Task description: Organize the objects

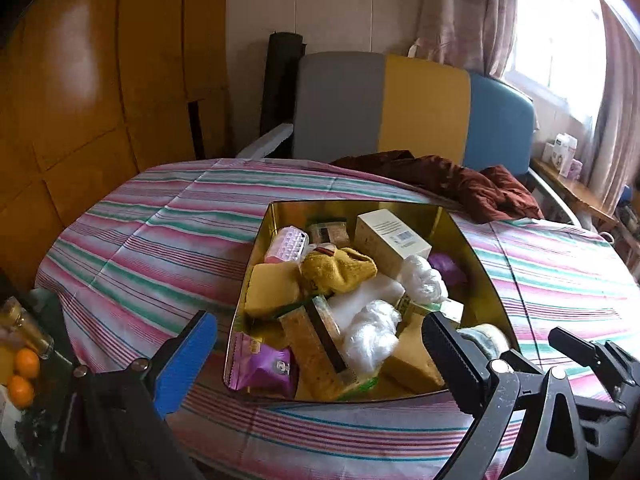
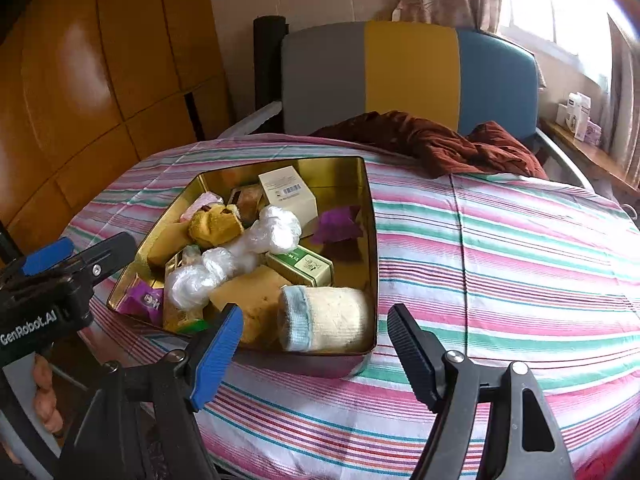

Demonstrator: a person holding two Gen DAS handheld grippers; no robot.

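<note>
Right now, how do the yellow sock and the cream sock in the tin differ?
The yellow sock is mustard, crumpled, and lies mid-tin atop other items. The cream sock is pale with a light blue cuff, rolled into a neat cylinder, and rests in the near corner. Both sit inside the gold tin, untouched.

Readable in white on the black body of the left gripper (image 2: 48,268), at the left edge of the right wrist view: "GenRobot.AI". Barcode label, digits too small to read, on the cream box (image 2: 286,192) near the far wall of the gold tin (image 2: 372,248). Print on the green carton (image 2: 302,268) in the tin illegible.
</note>
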